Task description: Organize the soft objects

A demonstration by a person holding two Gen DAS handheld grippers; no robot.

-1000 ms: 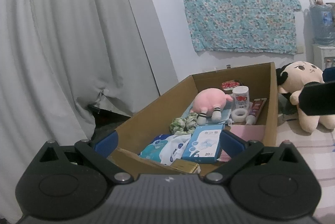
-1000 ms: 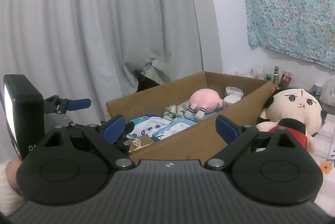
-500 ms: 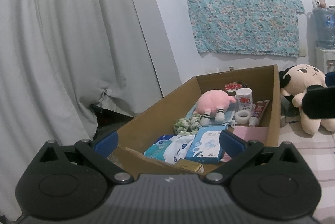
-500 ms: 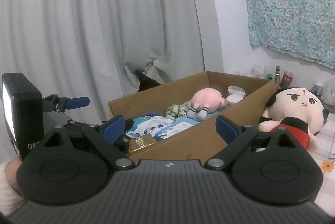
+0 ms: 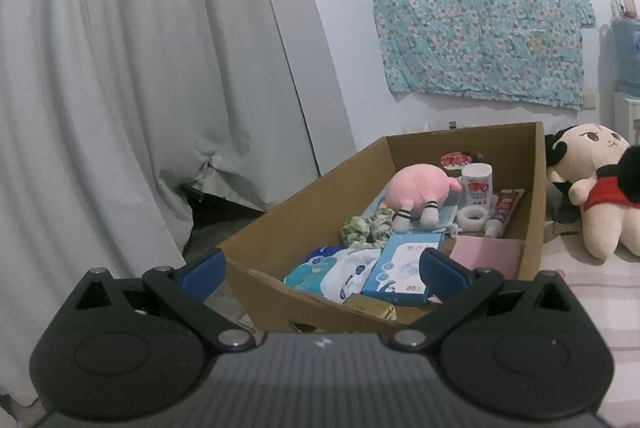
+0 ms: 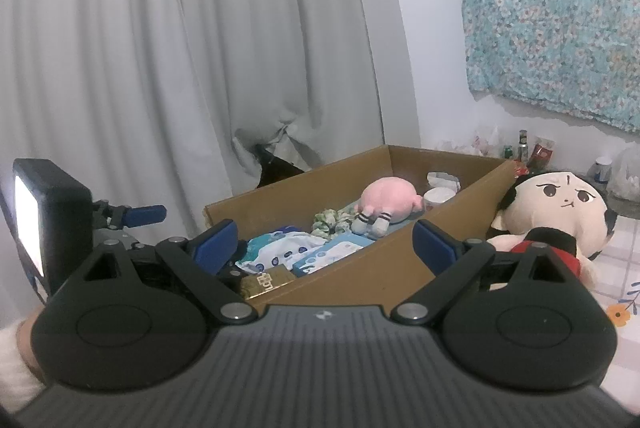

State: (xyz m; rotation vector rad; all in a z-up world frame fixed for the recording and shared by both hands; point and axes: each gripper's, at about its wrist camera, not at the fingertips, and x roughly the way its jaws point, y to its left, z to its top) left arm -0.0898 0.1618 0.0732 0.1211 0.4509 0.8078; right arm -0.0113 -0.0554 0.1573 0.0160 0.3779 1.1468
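- The left gripper (image 5: 322, 268) has its blue-tipped fingers (image 5: 202, 268) spread wide, with nothing between them and touching nothing.
- The right gripper (image 6: 325, 243) is likewise spread wide and empty, its fingers (image 6: 434, 244) held in the air on the near side of the box.
- A long cardboard box (image 5: 280, 232) lies open ahead of both grippers, running from near to far.
- A pink plush toy (image 5: 416, 190) lies inside the box towards the far end, its striped feet pointing this way.
- Just near of it sits a crumpled green patterned cloth (image 5: 362, 230).
- At the near end of the box lie blue and white packets (image 5: 336, 270) and a blue carton (image 5: 404, 264).
- To the right of the pink toy stand a white jar (image 5: 477, 184), a roll of tape (image 5: 473, 218) and a tube (image 5: 505, 210).
- A large cream doll (image 6: 560, 212) with black hair and a red top rests outside the box, just beside its right wall, on a pale checked covering.
- A grey curtain (image 6: 180, 48) hangs on the left; a blue flowered cloth (image 5: 476, 8) hangs on the far wall.
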